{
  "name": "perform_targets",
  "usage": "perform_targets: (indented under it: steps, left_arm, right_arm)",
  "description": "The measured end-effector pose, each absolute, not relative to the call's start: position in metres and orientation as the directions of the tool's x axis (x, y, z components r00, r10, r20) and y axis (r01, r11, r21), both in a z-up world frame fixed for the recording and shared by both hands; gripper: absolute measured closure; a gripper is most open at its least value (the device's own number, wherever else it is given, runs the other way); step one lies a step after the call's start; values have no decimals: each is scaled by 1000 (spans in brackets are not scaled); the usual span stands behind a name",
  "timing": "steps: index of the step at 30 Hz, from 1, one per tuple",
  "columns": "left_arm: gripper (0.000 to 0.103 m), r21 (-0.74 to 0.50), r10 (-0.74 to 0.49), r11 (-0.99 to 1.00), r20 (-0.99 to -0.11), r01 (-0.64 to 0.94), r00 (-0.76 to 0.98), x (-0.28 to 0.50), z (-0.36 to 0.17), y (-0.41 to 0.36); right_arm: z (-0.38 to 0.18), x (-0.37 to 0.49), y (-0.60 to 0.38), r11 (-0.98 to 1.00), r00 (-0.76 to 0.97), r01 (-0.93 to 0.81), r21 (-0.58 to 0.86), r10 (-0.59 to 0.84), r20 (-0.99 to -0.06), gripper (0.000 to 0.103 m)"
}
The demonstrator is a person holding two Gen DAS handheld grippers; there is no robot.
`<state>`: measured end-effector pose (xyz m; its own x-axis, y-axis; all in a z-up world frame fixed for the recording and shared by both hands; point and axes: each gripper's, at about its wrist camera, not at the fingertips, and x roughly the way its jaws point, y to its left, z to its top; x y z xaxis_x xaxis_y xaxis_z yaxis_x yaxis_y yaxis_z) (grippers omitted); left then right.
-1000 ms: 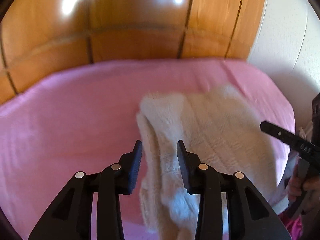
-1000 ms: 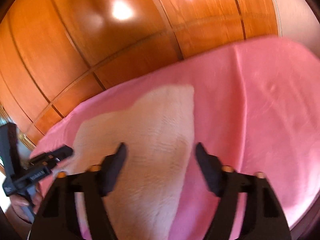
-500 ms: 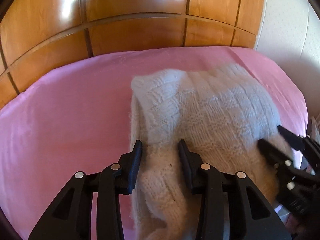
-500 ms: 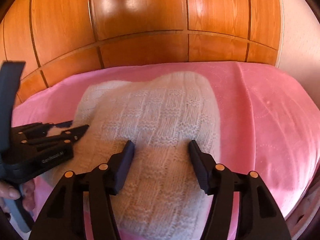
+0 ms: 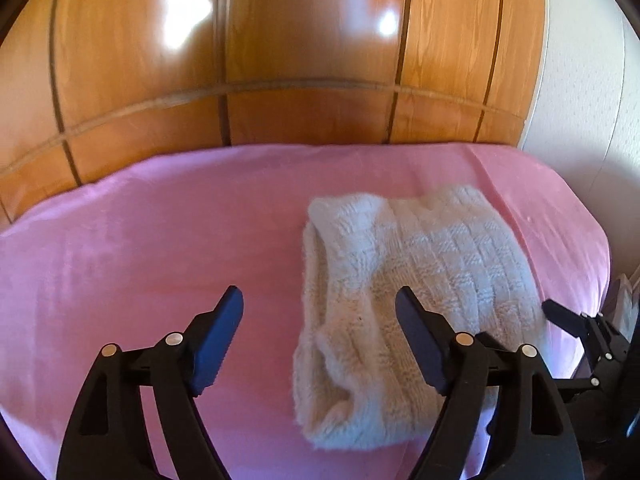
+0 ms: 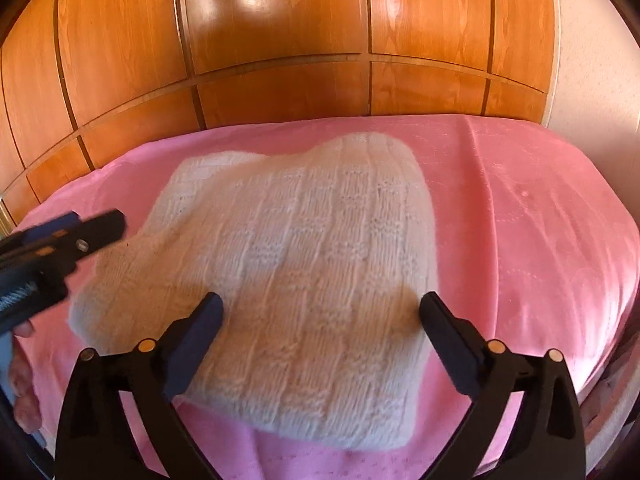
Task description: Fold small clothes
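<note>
A folded cream knitted garment (image 5: pixel 404 292) (image 6: pixel 304 248) lies on the pink bed cover (image 5: pixel 160 248) (image 6: pixel 520 208). My left gripper (image 5: pixel 320 304) hovers above its left folded edge; the jaws are opening and the pads touch nothing. My right gripper (image 6: pixel 320 312) hangs over the garment's near right part, jaws opening wide, cloth below them but not pinched. The right gripper's tip (image 5: pixel 568 320) shows at the right in the left wrist view. The left gripper's blurred tip (image 6: pixel 76 236) shows at the left in the right wrist view.
A glossy wooden panelled headboard or wardrobe (image 5: pixel 304 72) (image 6: pixel 280 40) stands behind the bed. A white wall (image 5: pixel 592 80) rises at the right. The bed's right edge (image 6: pixel 624 320) drops off close to the right gripper. Fingers of a hand (image 6: pixel 24 380) show at the lower left.
Both grippers have opened wide and let the cream garment go. It now lies folded flat on the bed. The left gripper has pulled back, away from the garment.
</note>
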<state>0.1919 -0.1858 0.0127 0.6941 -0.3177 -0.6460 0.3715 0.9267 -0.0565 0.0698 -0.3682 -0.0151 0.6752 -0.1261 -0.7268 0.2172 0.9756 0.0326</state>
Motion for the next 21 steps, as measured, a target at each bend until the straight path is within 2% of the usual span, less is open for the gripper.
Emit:
perform_targets:
  steps: [2,6,13,16,21]
  left_arm:
    - [18,-52,-313,929,-641,367,701,185,18,-182]
    - [14,-43,-298,937,-619,347,726,173,22,-175]
    - [13,-41,-296,939,-607,342,738,155,25,-171]
    - [6,-38,-299,938,-591,345,749,147,28,-170]
    - [4,-31,-285,943,-592,331,754,140,28,-167]
  right_arm:
    - [-13,65,-368,969,670,245,40,-139,-729,3]
    - [-5,56,-367,951,665,306,37,-186,-724,3]
    - [21,36,-357,936,697,351,-28,-282,-660,2]
    - [29,28,-350,931,713,360,-53,-311,-628,2]
    - [30,19,-345,925,709,375,-60,-328,-624,2]
